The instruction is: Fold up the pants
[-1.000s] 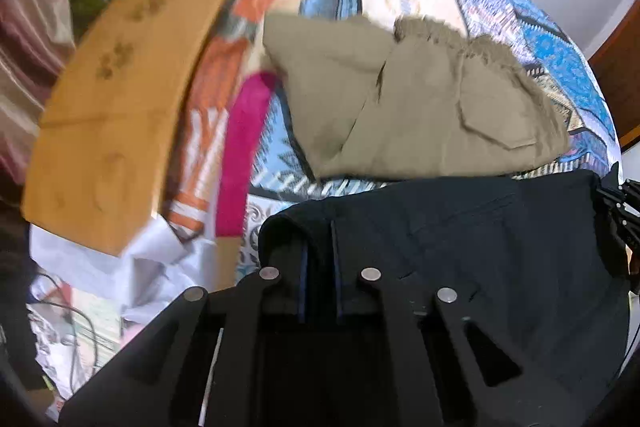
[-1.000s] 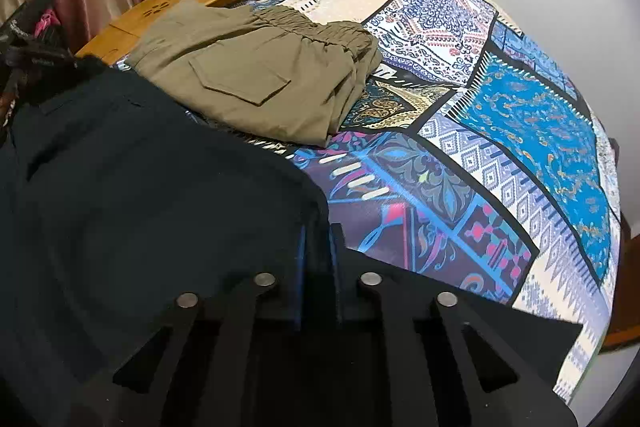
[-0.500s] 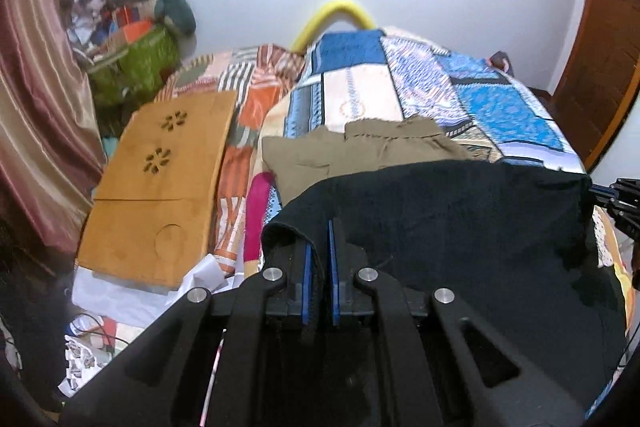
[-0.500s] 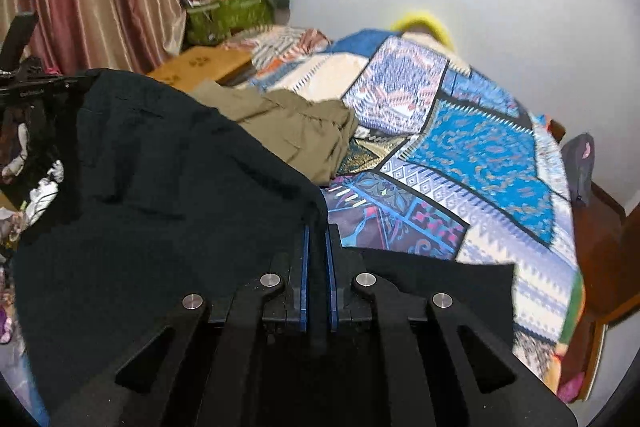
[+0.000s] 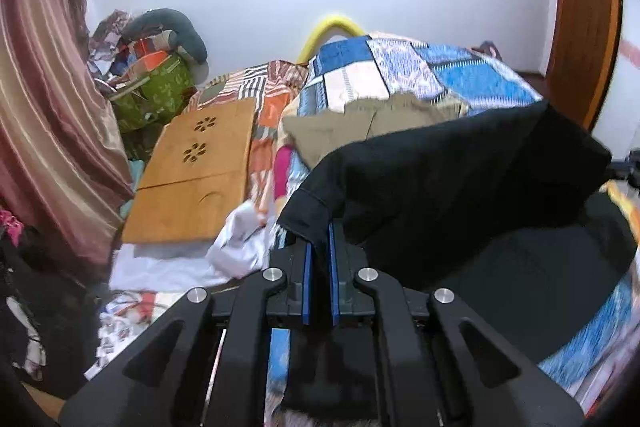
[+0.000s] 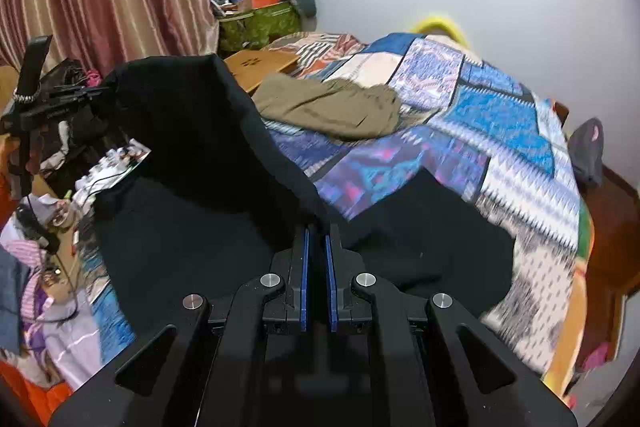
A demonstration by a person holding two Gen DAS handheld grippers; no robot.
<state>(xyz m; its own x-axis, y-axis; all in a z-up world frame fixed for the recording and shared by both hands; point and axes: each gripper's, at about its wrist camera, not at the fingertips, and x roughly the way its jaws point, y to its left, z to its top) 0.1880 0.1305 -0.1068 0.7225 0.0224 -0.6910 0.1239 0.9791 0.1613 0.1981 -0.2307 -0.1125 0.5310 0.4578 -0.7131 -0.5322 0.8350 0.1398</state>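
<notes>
The black pants [image 5: 452,179] hang stretched in the air between my two grippers, above the patchwork bedspread [image 5: 472,75]. My left gripper [image 5: 317,251] is shut on one corner of the black cloth. My right gripper [image 6: 316,247] is shut on the other corner of the black pants [image 6: 192,155]. The lower part of the pants drapes down onto the bed. The left gripper also shows at the left edge of the right wrist view [image 6: 56,103], holding the far corner.
Folded khaki pants [image 6: 332,107] lie on the bed further back. A wooden lap table [image 5: 196,171] lies left of the bed beside a striped curtain [image 5: 44,131]. A green box [image 5: 156,95] and clutter stand at the wall. A wooden door [image 5: 580,19] is on the right.
Both grippers have risen and tilted up, lifting the black pants off the bed. The wall and screen have come into view and the khaki pants sit lower behind the cloth.
</notes>
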